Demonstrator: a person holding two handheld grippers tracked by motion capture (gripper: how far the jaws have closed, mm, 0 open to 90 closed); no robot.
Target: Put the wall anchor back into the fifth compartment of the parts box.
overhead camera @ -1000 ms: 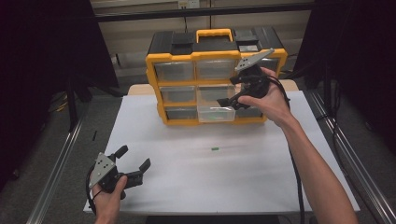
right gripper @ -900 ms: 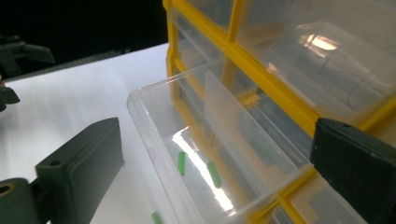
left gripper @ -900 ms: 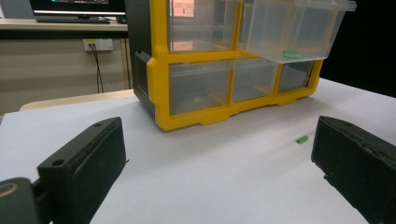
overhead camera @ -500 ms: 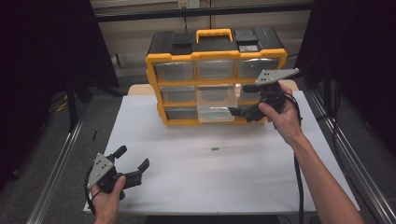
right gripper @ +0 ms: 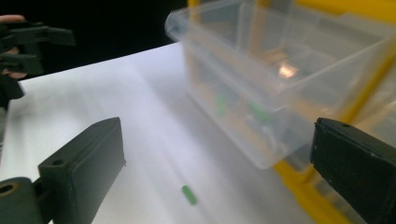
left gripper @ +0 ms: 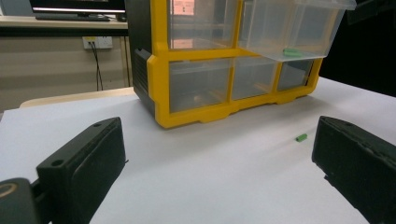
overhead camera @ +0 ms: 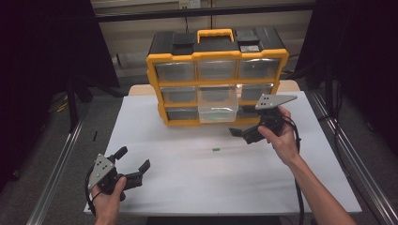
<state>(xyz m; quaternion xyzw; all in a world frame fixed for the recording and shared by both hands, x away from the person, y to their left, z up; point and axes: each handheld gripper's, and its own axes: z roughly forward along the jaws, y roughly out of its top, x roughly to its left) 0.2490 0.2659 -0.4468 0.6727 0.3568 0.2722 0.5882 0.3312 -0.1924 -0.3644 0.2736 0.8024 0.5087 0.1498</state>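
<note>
Green piece (overhead camera: 216, 150): lies loose on the white surface (overhead camera: 187, 187), in front of the pulled-out drawer (overhead camera: 217, 104) and apart from it; seen too at (right gripper: 188, 194) and (left gripper: 301, 137).
Drawer: clear, drawn out of the middle row of the yellow organizer (overhead camera: 217, 70); similar green bits rest inside it (right gripper: 258, 113).
Right claw (overhead camera: 240, 134): jaws spread wide, holding nothing, near the drawer front and above the green piece.
Left claw (overhead camera: 133, 165): also wide and empty, well apart at the near left edge of the surface.
Risk, the pick: the piece looks small and low; wide jaws closing fast would likely flick it away or pinch the surface instead.
Risk, the drawer: a careless swing of the right claw could knock the open drawer and spill its bits.
Risk, the drop: released short of the rim, the piece would probably bounce off onto the surface.
</note>
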